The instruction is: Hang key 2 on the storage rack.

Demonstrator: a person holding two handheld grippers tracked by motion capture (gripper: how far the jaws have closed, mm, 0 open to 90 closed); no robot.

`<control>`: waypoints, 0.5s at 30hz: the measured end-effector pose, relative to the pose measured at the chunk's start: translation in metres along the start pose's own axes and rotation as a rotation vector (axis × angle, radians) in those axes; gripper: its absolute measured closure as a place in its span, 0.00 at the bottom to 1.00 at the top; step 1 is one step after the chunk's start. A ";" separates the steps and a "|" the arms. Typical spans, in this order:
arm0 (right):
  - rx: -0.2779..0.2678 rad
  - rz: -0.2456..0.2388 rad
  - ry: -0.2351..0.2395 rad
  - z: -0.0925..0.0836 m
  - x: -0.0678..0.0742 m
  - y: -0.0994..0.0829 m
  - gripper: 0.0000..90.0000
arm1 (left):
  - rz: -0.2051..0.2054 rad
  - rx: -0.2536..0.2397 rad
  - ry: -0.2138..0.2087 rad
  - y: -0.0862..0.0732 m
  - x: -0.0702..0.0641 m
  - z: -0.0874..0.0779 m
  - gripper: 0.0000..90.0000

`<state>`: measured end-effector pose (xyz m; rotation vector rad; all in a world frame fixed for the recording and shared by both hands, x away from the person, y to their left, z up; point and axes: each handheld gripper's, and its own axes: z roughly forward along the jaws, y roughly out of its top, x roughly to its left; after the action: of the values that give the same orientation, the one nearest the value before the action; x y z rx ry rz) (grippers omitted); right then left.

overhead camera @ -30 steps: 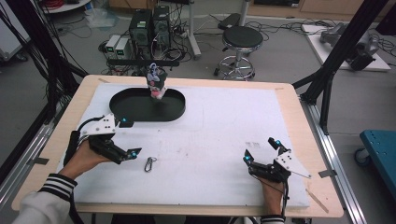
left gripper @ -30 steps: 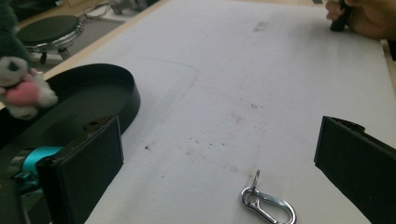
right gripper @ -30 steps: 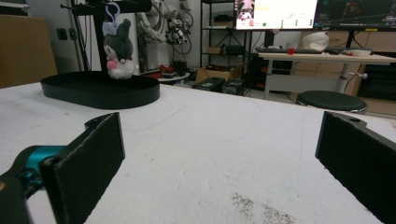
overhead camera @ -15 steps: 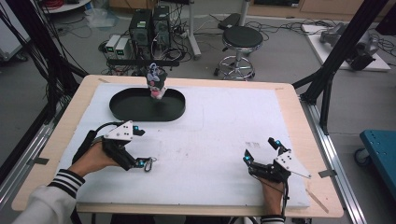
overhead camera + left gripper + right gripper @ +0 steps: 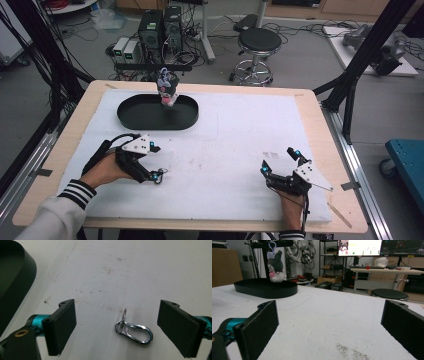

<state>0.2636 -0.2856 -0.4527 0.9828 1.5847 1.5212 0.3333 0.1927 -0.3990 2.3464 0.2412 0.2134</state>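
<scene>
Left gripper view, clasp [image 5: 135, 331] between closing left tool [image 5: 125, 327] jaws, untouched.

The left tongs [image 5: 159, 175] are now sitting lower and farther right on the white table [image 5: 225, 150] than a second ago, having travelled from the left edge area toward the small silver clasp [image 5: 133, 331]. The clasp, which was lying clear of them to the right before, is now lying between their two black pads [image 5: 62, 325], touching neither. The jaws have just been closing a little around it, though a wide gap is remaining on both sides. The person's left hand [image 5: 102, 170] and striped sleeve [image 5: 75, 192] are reaching farther in over the table.
</scene>
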 end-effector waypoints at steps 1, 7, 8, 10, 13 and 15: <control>-0.001 -0.001 0.000 0.000 0.000 0.000 0.01 | -0.001 0.004 -0.002 0.000 0.000 0.001 0.23; 0.000 -0.004 0.000 0.000 0.000 0.000 0.01 | 0.013 0.030 -0.036 -0.001 0.000 0.005 0.35; -0.001 -0.005 0.001 0.000 0.000 0.000 0.01 | 0.015 0.037 -0.038 -0.002 0.000 0.005 0.37; 0.000 -0.003 0.000 0.000 0.000 0.000 0.01 | 0.014 0.054 -0.053 -0.002 0.000 0.006 0.41; 0.001 -0.001 0.000 0.000 0.001 0.000 0.01 | 0.013 0.070 -0.062 -0.002 -0.001 0.008 0.49; 0.000 -0.002 0.001 0.000 0.001 0.000 0.01 | 0.017 0.077 -0.069 -0.001 -0.001 0.009 0.55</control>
<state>0.2633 -0.2849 -0.4527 0.9808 1.5854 1.5206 0.3347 0.1872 -0.4064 2.4279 0.1993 0.1334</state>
